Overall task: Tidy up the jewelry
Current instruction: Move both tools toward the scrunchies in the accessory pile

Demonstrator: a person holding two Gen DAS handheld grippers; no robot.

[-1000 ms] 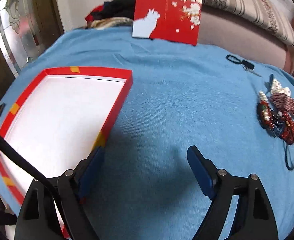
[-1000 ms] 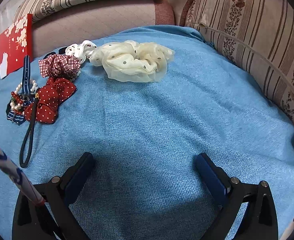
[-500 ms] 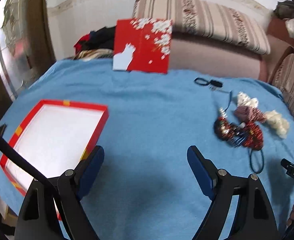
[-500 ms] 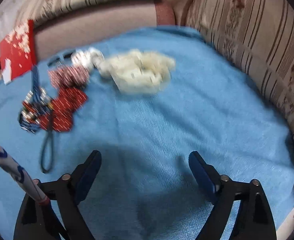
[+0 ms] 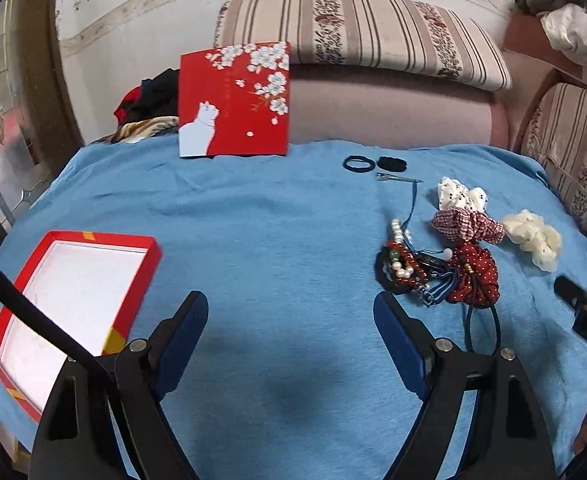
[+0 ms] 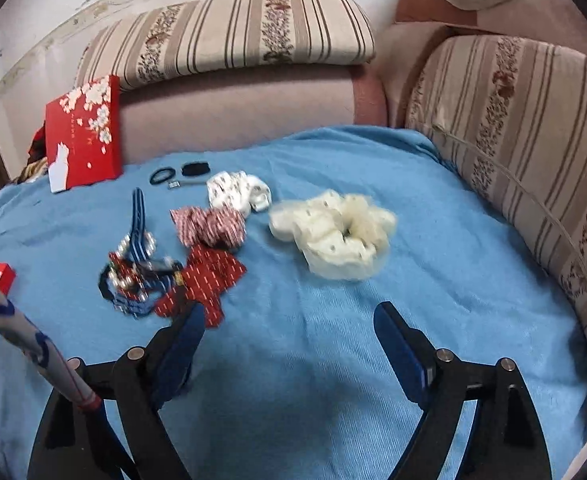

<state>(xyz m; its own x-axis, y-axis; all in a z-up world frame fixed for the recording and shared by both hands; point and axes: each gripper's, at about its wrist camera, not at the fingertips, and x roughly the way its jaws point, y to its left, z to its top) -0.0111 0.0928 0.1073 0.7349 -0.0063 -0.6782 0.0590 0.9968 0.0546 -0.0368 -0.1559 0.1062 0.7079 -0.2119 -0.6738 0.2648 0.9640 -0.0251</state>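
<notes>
A pile of jewelry and hair ties lies on the blue cloth: a beaded bracelet tangle (image 5: 403,266) (image 6: 127,276), a red dotted scrunchie (image 5: 473,274) (image 6: 205,280), a checked scrunchie (image 5: 465,226) (image 6: 209,224), a white dotted scrunchie (image 5: 459,196) (image 6: 237,192) and a cream scrunchie (image 5: 533,236) (image 6: 333,236). An open red box with a white inside (image 5: 69,300) lies at the left. My left gripper (image 5: 289,328) is open and empty above bare cloth between box and pile. My right gripper (image 6: 289,332) is open and empty, just in front of the pile.
The red box lid with a white cat (image 5: 233,100) (image 6: 81,132) leans on the sofa at the back. A black hair tie (image 5: 358,164) and a black band (image 5: 391,163) lie near it. Striped sofa cushions (image 6: 533,184) border the cloth at the right and back.
Both grippers have lifted and drawn back, so more of the cloth, the pile and the sofa shows. The right gripper now shows at the right edge of the left view.
</notes>
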